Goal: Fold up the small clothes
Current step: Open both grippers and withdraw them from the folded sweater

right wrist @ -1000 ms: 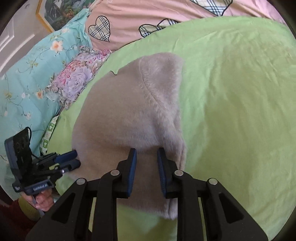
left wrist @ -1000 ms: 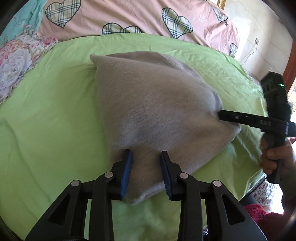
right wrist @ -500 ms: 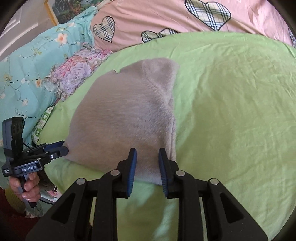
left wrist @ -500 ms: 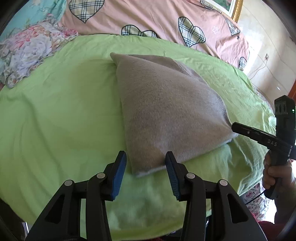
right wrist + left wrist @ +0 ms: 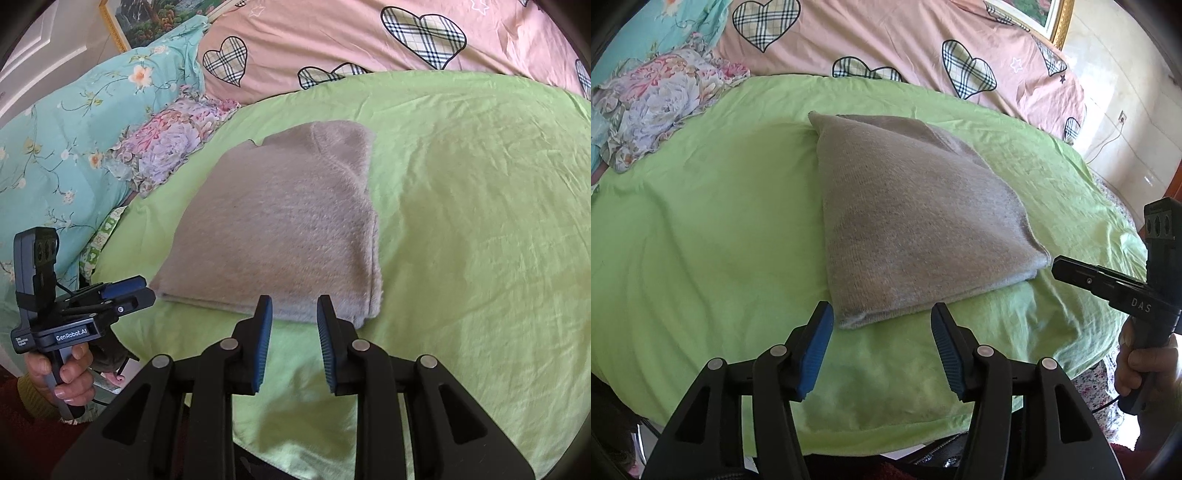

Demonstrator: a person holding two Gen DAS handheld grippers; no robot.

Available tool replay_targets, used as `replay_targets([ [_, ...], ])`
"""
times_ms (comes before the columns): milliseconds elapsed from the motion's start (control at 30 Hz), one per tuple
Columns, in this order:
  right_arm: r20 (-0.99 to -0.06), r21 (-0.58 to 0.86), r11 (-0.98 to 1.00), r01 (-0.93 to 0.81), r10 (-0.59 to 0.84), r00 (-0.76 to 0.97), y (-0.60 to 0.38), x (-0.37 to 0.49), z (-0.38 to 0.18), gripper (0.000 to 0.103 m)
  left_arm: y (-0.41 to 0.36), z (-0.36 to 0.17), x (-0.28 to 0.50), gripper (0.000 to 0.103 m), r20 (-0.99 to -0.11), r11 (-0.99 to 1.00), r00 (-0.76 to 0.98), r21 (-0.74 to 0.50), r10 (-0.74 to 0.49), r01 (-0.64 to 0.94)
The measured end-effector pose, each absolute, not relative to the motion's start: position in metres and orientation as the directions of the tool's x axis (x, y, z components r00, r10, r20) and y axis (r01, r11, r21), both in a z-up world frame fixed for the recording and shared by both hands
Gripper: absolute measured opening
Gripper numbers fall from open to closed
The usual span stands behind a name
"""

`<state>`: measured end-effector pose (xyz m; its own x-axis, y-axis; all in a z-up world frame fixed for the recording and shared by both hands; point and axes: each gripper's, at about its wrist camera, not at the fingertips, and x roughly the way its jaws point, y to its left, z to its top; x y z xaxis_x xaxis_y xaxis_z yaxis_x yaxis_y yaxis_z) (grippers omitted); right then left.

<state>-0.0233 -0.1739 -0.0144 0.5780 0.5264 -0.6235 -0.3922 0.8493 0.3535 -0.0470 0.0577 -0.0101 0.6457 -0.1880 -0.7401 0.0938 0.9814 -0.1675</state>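
A grey knitted garment [image 5: 905,221] [image 5: 280,229] lies folded flat on the green sheet [image 5: 701,240] [image 5: 480,240]. My left gripper [image 5: 882,314] hovers at its near corner with its jaws opening. The corner shows between the blue pads [image 5: 816,343], which do not touch it. My right gripper [image 5: 295,302] stands just short of the garment's near edge, jaws opening too, with nothing pressed between them. Each gripper also shows in the other's view: the right gripper [image 5: 1060,266] beside the garment's right corner, the left gripper [image 5: 142,291] beside its left corner, each held by a hand.
A pink quilt with plaid hearts [image 5: 886,44] [image 5: 332,40] lies behind the sheet. A teal flowered pillow [image 5: 55,155] and a ruffled floral cloth [image 5: 661,107] [image 5: 170,144] sit at the left. The sheet's near edge [image 5: 886,439] hangs over the bed's front. A wall socket with a cable [image 5: 1122,117] is at far right.
Both grippers have let go of the grey garment and drawn back towards the near edge, jaws widening. The garment, lifted at its near corners before, now lies flat.
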Motion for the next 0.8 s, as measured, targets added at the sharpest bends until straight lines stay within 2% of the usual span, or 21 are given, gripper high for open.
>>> replay_targets([
  [133,-0.620,0.359,0.846,-0.393,0.531,0.577,-0.171,-0.031,-0.013,0.045,0.059,-0.010,-0.053,0.058,-0.740,0.983,0.647,-0.160,-0.183,0.095],
  [267,-0.629,0.356,0.846,-0.396,0.531,0.569,-0.170,-0.038,-0.012,0.048,0.062,-0.009,-0.060,0.060,-0.743,0.983,0.644,-0.162,-0.180,0.088],
  [433,-0.641,0.355,0.848,-0.394,0.528,0.557,-0.171,-0.050,-0.015,0.060,0.069,-0.007,-0.070,0.062,-0.746,0.988,0.648,-0.135,-0.153,0.078],
  [600,-0.661,0.347,0.855,-0.387,0.515,0.546,-0.176,-0.059,-0.018,0.064,0.074,-0.007,-0.076,0.073,-0.751,0.992,0.649,-0.117,-0.125,0.056],
  [800,-0.650,0.352,0.859,-0.371,0.510,0.563,-0.182,-0.052,-0.014,0.074,0.071,0.003,-0.062,0.080,-0.741,0.994,0.664,-0.103,-0.100,0.036],
])
